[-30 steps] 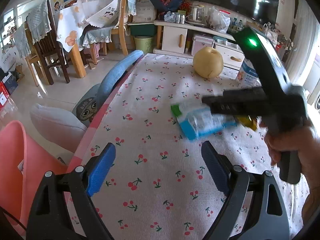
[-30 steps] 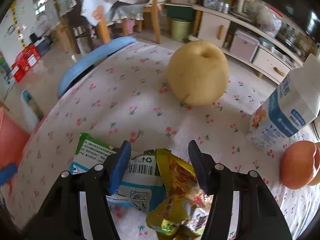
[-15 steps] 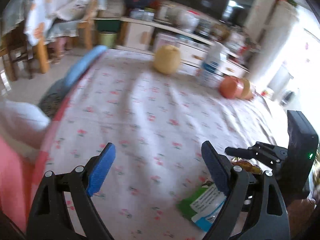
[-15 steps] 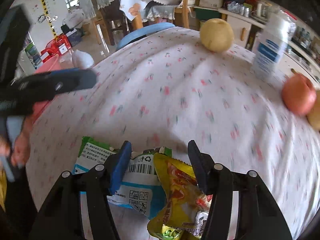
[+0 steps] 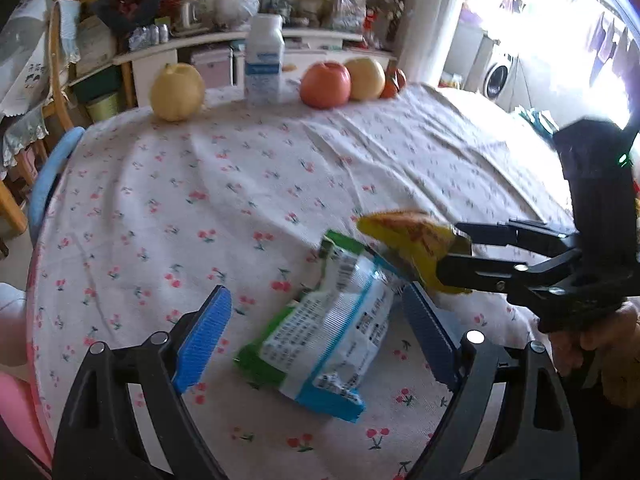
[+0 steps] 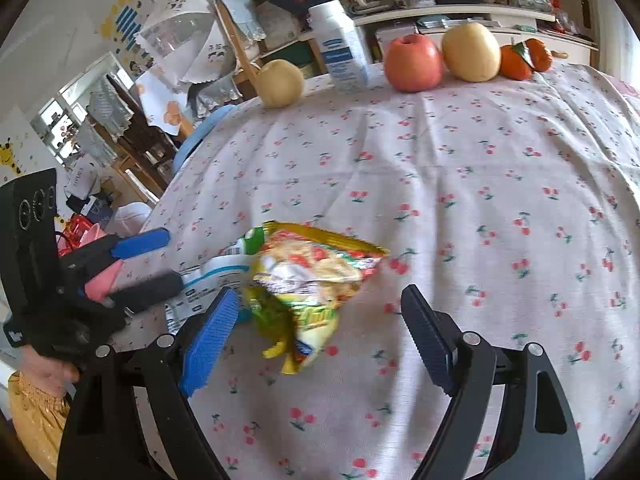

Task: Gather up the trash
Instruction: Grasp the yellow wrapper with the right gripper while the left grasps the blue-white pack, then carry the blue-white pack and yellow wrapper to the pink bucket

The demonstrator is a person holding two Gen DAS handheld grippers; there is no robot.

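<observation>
Both grippers' fingers spread wide w/ nothing held: left gripper [image 5: 316, 340] straddles the green-and-white wrapper [image 5: 320, 328], right gripper [image 6: 316, 336] the yellow snack bag [image 6: 308, 276] at its 12 o'clock; the two prob. overlap, so closing may drag both off the worktop [image 6: 480, 184].

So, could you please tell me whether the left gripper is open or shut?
Open: the left gripper has its blue-padded fingers spread wide on either side of the green-and-white plastic wrapper.
</observation>
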